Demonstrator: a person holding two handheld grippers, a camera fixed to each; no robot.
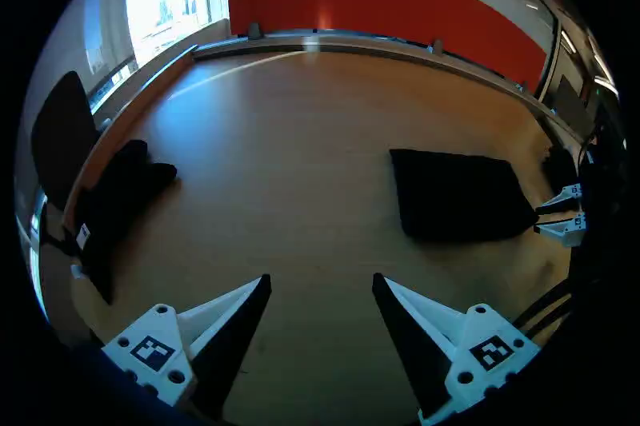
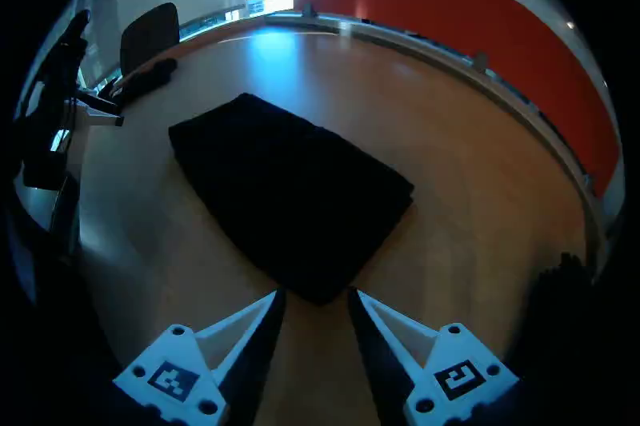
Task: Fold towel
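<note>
Right gripper view shows the black towel (image 2: 296, 194) on the wooden table (image 2: 464, 138) as a compact, thick-edged rectangle, so it looks folded at least once, though its dark layers are hard to count. Its near corner sits at 6 o'clock, just ahead of the right gripper (image 2: 315, 292), fingers apart. The left gripper (image 1: 321, 276), spread and empty, has the towel at 3 o'clock. By my reading only a last fold or squaring-up is left.
</note>
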